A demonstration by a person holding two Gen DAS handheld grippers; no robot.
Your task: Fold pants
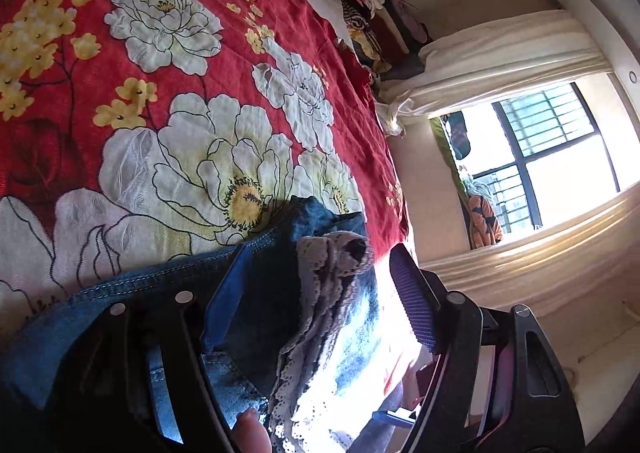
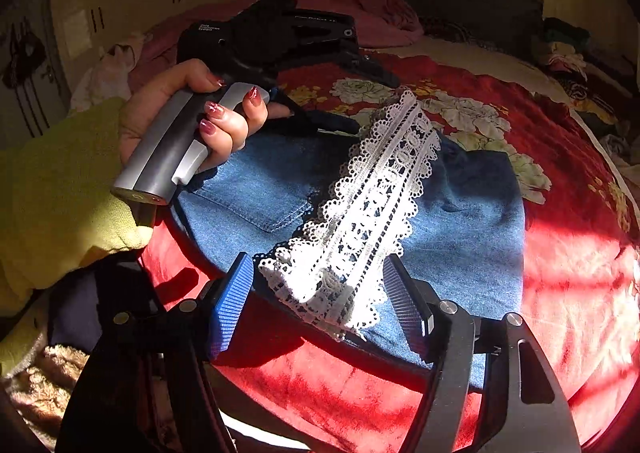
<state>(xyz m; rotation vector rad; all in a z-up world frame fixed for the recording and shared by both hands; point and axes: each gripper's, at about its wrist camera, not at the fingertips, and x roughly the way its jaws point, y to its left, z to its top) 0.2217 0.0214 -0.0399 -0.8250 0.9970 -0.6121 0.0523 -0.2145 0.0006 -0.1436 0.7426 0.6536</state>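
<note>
The right gripper [image 2: 318, 303] stands with its jaws wide apart and grips nothing — the near end of the white lace trim [image 2: 372, 209] lies in the gap between its blue pads [image 2: 232, 309], but neither pad presses on it. The left gripper [image 1: 316, 293] is also spread wide in its own wrist view, with denim and a bunched bit of lace lying between the fingers; whether the fabric merely rests there or is caught on one finger I cannot tell. In the right view that tool is held by the left hand [image 2: 188, 121] at the far edge of the garment. The pants [image 2: 460, 221], blue denim, lie folded into a compact bundle on the red floral bedspread [image 2: 540, 141], directly ahead of the right gripper and just under its fingertips, the lace strip running diagonally across the top from the near edge toward the left tool. The likely trouble from here: if the right jaws close where they are, they would pinch only the loose lace rather than the denim layers, and a lift would drag the trim and skew the bundle instead of folding it. The soft, wrinkled bedspread could also be caught along with the fabric — a low approach would cause that. Hard sunlight and deep shadow hide the layer edges.
</note>
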